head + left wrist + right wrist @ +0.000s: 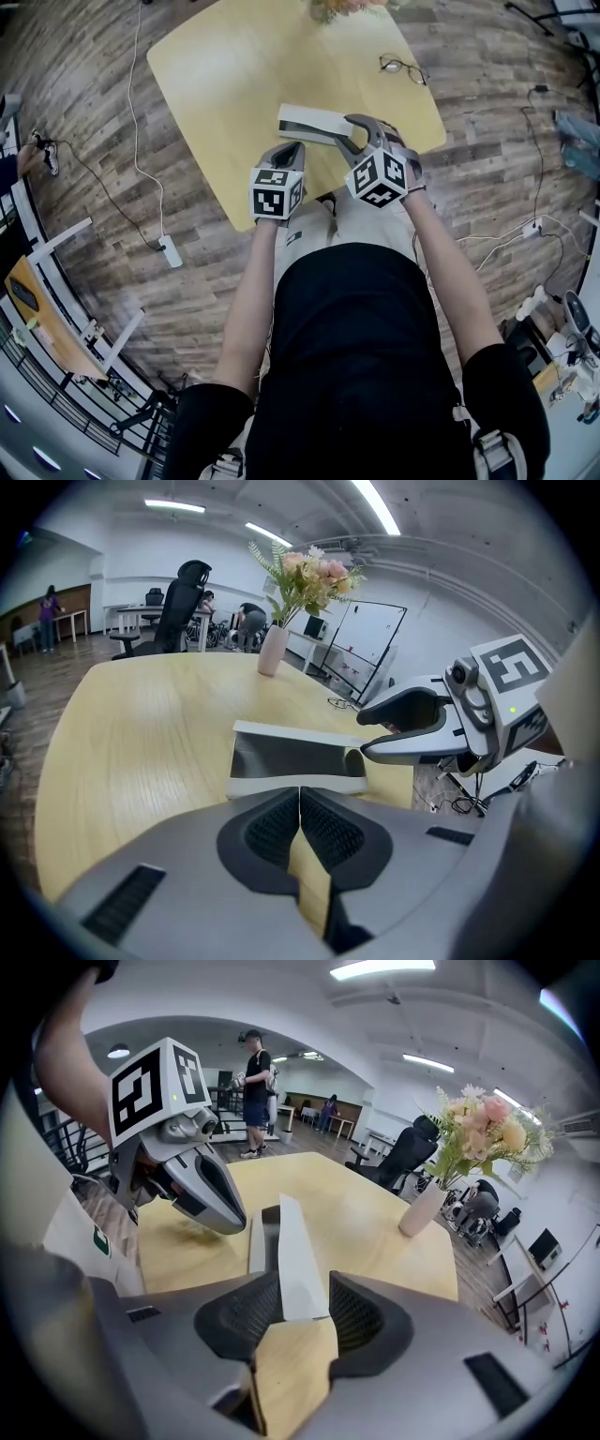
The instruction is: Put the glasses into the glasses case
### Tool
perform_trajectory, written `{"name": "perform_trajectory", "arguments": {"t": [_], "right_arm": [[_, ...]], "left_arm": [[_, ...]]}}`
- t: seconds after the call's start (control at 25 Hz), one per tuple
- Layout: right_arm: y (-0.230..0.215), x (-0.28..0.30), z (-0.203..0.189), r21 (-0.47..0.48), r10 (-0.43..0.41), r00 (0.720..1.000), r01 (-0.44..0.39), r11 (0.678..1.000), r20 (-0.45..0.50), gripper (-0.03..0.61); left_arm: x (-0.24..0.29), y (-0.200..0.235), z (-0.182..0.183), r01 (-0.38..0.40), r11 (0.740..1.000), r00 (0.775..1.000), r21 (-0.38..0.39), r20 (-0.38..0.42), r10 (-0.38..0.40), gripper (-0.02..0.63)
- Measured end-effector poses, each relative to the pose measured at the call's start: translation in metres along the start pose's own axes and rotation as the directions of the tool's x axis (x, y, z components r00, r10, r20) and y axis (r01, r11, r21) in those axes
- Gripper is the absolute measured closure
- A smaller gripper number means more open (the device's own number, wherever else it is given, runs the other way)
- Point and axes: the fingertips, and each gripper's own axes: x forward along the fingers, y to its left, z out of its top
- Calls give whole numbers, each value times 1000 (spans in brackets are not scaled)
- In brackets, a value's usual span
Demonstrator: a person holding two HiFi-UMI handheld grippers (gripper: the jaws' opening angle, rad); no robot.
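White case lid (291, 1251) inside right tool (302, 1290)

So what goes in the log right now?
case open | right gripper on lid | left gripper shut, empty | glasses on table

Open-plan office: shown by an office chair (178, 602), a whiteboard (370, 635), desks (70, 617) along the rear wall and ceiling strip lights (173, 506).
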Motion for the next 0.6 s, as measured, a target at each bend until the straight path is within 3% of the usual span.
{"name": "perform_trajectory", "arguments": {"t": [0.6], "right_arm": [[-11, -11, 5, -1, -52, 999, 52, 999, 12, 397]], "left_arm": [[-12, -5, 1, -2, 1000, 1000, 16, 11, 2, 591]]}}
